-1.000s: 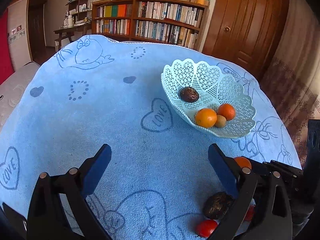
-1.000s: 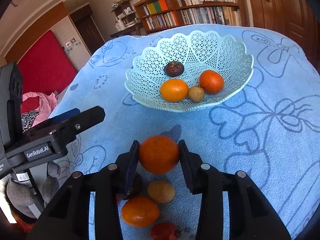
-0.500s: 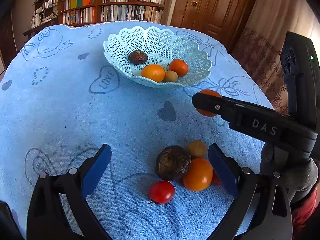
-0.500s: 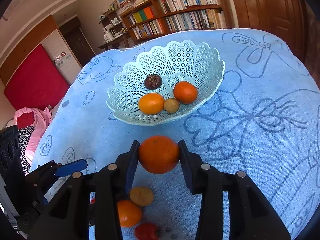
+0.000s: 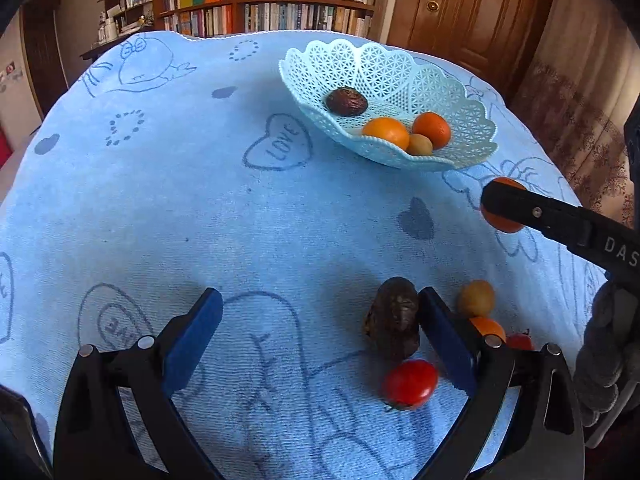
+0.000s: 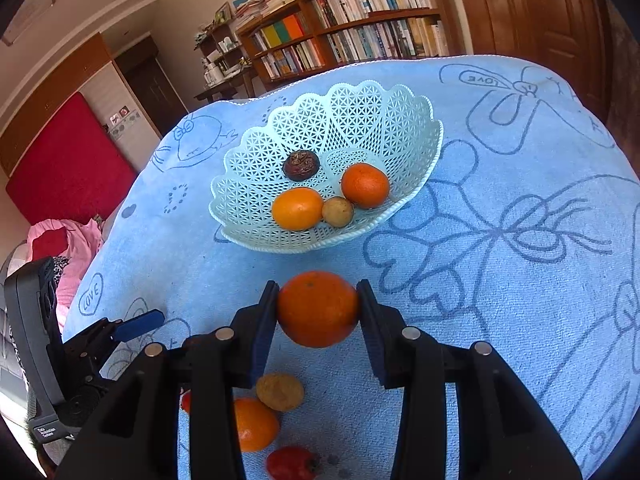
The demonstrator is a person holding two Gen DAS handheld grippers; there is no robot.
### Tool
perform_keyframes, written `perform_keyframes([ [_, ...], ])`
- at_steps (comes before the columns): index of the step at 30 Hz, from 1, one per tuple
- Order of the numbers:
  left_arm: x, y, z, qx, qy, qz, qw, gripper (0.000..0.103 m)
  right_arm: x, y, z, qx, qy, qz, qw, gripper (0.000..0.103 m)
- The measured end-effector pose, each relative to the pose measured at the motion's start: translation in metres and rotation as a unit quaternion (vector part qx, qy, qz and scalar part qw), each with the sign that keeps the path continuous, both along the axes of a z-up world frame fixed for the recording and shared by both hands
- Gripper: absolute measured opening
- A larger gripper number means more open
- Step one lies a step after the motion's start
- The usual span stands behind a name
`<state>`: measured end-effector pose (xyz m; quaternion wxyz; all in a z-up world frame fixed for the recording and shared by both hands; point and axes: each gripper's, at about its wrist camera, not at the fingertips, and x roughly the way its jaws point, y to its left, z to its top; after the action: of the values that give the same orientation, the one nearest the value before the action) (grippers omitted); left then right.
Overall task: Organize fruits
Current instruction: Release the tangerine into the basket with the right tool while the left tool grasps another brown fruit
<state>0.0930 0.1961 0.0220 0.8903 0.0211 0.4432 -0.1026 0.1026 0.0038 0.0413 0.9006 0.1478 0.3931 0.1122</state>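
A pale lattice basket [image 6: 384,120] [image 5: 452,92] stands on the blue cloth and holds a dark wrinkled fruit [image 6: 301,165], two oranges and a small tan fruit. My right gripper [image 6: 318,310] is shut on an orange [image 6: 318,308], held above the cloth just short of the basket's near rim. The same orange [image 5: 503,224] shows in the left wrist view behind a black finger. My left gripper [image 5: 318,332] is open low over the cloth. A dark wrinkled fruit [image 5: 394,328] lies against the inside of its right finger, with a red tomato [image 5: 409,383] just in front.
Loose fruit lies on the cloth near me: a tan fruit [image 6: 279,391], an orange [image 6: 254,424] and a red tomato [image 6: 290,463]. A bookshelf [image 6: 352,36] and wooden door [image 5: 472,4] stand behind the table. A gloved hand [image 5: 612,344] holds the right gripper.
My right gripper has carried the orange a little closer to the basket. My left gripper has shifted so the dark fruit now lies beside its right finger; both keep their jaw states.
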Motion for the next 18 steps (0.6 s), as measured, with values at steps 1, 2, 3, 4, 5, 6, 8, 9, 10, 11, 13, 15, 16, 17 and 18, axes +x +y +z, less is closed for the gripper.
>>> perform_keyframes([
  [1, 0.001, 0.003, 0.0, 0.003, -0.001, 0.006, 1.0, 0.099, 0.0, 0.0, 0.0, 0.0, 0.0, 0.0, 1.0, 0.04],
  [2, 0.002, 0.006, 0.001, -0.004, -0.001, 0.006, 1.0, 0.099, 0.0, 0.0, 0.0, 0.0, 0.0, 0.0, 1.0, 0.04],
  [3, 0.002, 0.007, 0.0, -0.006, 0.002, 0.005, 1.0, 0.099, 0.0, 0.0, 0.0, 0.0, 0.0, 0.0, 1.0, 0.04],
  [4, 0.001, 0.005, 0.0, -0.003, 0.001, 0.001, 1.0, 0.099, 0.0, 0.0, 0.0, 0.0, 0.0, -0.001, 1.0, 0.04],
  [5, 0.0, 0.002, -0.001, 0.0, 0.0, -0.005, 1.0, 0.099, 0.0, 0.0, 0.0, 0.0, 0.0, 0.0, 1.0, 0.04],
  [6, -0.002, -0.002, -0.002, 0.001, 0.001, -0.014, 0.9999, 0.099, 0.0, 0.0, 0.0, 0.0, 0.0, 0.0, 1.0, 0.04],
  [8, -0.005, -0.01, -0.005, 0.001, 0.006, -0.034, 0.9994, 0.097, 0.0, 0.0, 0.0, 0.0, 0.0, -0.001, 1.0, 0.04],
  [9, -0.007, -0.015, -0.007, 0.003, 0.006, -0.042, 0.9991, 0.09, 0.0, 0.0, 0.0, 0.0, 0.0, 0.0, 1.0, 0.04],
  [10, -0.009, -0.02, -0.007, 0.007, 0.005, -0.051, 0.9987, 0.086, 0.0, 0.0, 0.0, 0.0, 0.0, -0.001, 1.0, 0.04],
  [11, -0.01, -0.022, -0.007, 0.006, 0.003, -0.057, 0.9983, 0.077, 0.0, 0.0, 0.0, 0.0, 0.0, -0.001, 1.0, 0.04],
  [13, -0.011, -0.023, -0.007, 0.006, 0.002, -0.062, 0.9981, 0.064, 0.0, 0.0, 0.0, 0.0, 0.0, -0.001, 1.0, 0.04],
  [15, -0.011, -0.02, -0.006, 0.002, 0.001, -0.057, 0.9984, 0.053, 0.0, 0.0, 0.0, 0.0, 0.0, -0.001, 1.0, 0.04],
  [16, -0.011, -0.018, -0.006, -0.004, 0.002, -0.055, 0.9985, 0.049, 0.0, 0.0, 0.0, 0.0, -0.001, -0.001, 1.0, 0.04],
  [17, -0.01, -0.016, -0.005, -0.011, 0.002, -0.056, 0.9983, 0.042, 0.0, 0.0, 0.0, 0.0, -0.001, -0.001, 1.0, 0.04],
  [18, -0.011, -0.016, -0.003, -0.02, 0.003, -0.059, 0.998, 0.04, 0.0, -0.001, 0.0, 0.0, -0.002, -0.001, 1.0, 0.04],
])
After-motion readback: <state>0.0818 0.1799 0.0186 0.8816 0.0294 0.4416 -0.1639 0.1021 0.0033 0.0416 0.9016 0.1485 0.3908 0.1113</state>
